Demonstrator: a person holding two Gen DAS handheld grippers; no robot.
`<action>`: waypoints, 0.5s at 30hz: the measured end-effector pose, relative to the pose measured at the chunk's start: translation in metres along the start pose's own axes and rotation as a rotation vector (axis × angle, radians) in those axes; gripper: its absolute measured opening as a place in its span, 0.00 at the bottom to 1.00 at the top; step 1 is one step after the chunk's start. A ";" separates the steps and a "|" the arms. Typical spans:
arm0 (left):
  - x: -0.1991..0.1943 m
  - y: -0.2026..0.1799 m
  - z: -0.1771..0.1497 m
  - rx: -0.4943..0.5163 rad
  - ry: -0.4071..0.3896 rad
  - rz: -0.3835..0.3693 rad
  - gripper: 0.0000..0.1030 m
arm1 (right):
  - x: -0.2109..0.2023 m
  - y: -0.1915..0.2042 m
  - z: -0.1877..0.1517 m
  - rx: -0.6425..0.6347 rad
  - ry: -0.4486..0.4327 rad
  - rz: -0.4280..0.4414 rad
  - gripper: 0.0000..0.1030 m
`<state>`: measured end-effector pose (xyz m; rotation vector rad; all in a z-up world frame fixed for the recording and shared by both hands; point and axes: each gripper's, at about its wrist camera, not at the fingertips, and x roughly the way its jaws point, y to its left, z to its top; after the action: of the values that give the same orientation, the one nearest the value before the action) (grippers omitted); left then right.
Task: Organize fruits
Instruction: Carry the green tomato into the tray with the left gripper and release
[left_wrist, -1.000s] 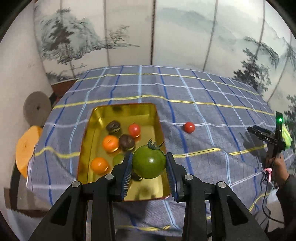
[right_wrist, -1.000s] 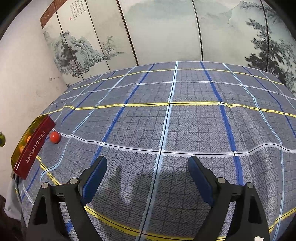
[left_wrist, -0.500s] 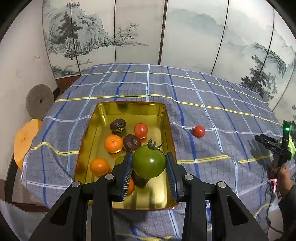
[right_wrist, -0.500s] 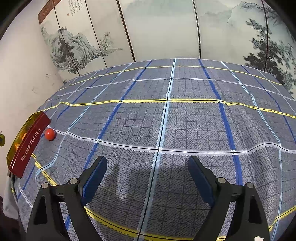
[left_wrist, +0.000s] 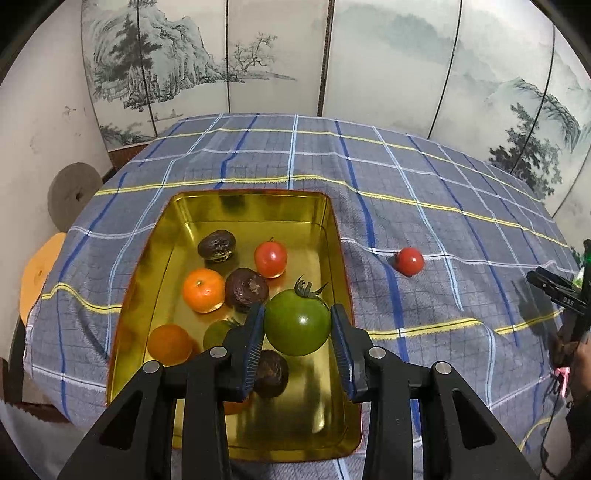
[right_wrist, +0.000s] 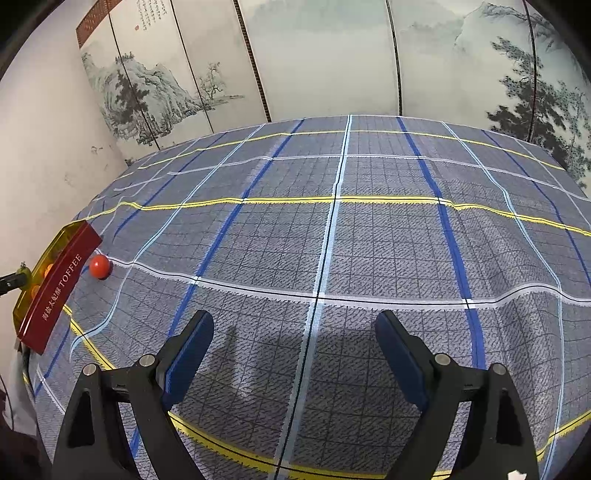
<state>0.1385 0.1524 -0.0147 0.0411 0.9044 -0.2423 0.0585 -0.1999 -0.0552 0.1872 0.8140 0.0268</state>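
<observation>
gold tin tray (left_wrist: 177, 221) sits on the plaid cloth (left_wrist: 424, 192), left-centre in the left wrist view. inside, l to r: orange (left_wrist: 203, 290) at 9 o'clock of centre, dark wrinkled fruit (left_wrist: 216, 245) at 11, another dark one (left_wrist: 246, 290) mid, red tomato (left_wrist: 270, 259) at 1. left gripper (left_wrist: 298, 345) clamps the green tomato (left_wrist: 297, 322) btwn both pads, above the tray's near right part. small red tomato (left_wrist: 409, 261) lies on the cloth at 3 o'clock of the tray, apart from it. right gripper (right_wrist: 293, 363) spread wide w/ nothing in it, over the cloth; tray and red tomato (right_wrist: 99, 266) at its 9 o'clock.
</observation>
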 end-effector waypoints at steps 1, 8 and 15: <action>0.002 0.000 0.000 -0.002 0.001 0.003 0.36 | 0.000 0.000 0.000 0.000 0.000 0.000 0.85; 0.017 0.000 0.001 -0.010 0.015 0.020 0.36 | 0.001 0.001 0.000 -0.001 0.002 0.000 0.85; 0.023 -0.003 -0.002 0.004 0.021 0.034 0.36 | 0.001 0.001 0.000 -0.002 0.003 -0.001 0.85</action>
<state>0.1502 0.1451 -0.0340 0.0628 0.9232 -0.2125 0.0591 -0.1991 -0.0559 0.1854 0.8166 0.0270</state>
